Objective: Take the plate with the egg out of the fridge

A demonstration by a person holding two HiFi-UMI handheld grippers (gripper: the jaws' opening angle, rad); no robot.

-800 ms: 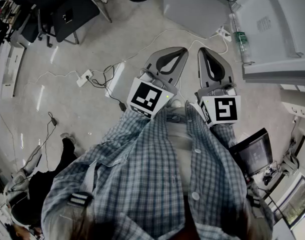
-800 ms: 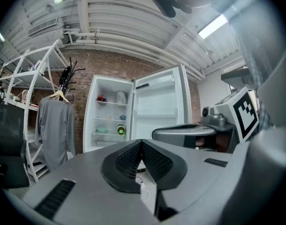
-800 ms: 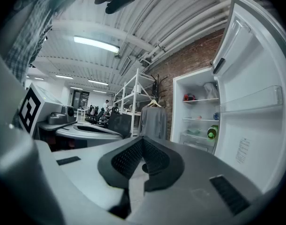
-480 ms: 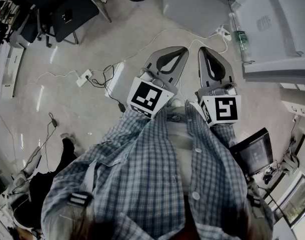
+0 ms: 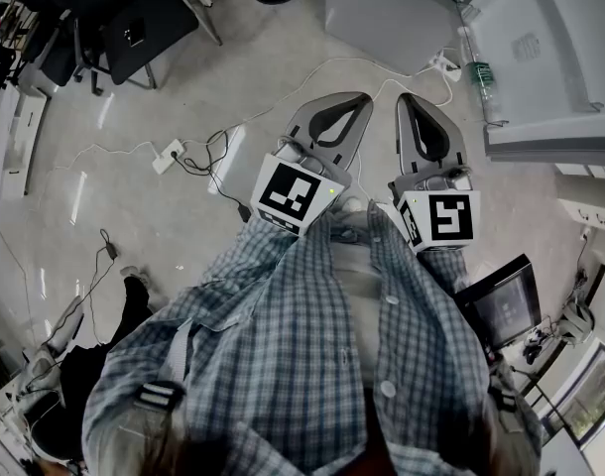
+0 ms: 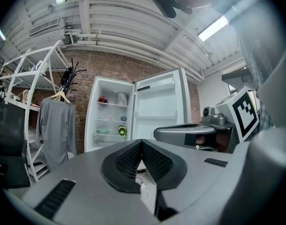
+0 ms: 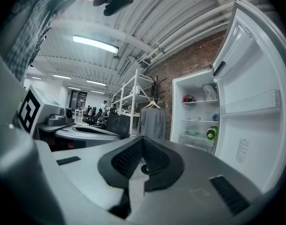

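Observation:
The fridge (image 6: 109, 117) stands open some way ahead, its door (image 6: 160, 108) swung out to the right. A pale flat dish (image 6: 102, 131) lies on a lower shelf beside a green bottle (image 6: 122, 131); it is too small to tell an egg on it. The same shelves (image 7: 198, 120) show in the right gripper view. My left gripper (image 5: 359, 98) and right gripper (image 5: 404, 100) are held side by side in front of the checked shirt, far from the fridge. Both are shut, with nothing between the pads of the left gripper (image 6: 142, 142) or the right gripper (image 7: 142, 140).
A grey garment (image 6: 56, 125) hangs on a white rack (image 6: 33, 78) left of the fridge. Cables and a power strip (image 5: 167, 155) lie on the floor ahead. A chair (image 5: 144, 28) stands at far left, a screen (image 5: 503, 305) at right, another person (image 5: 89, 360) at lower left.

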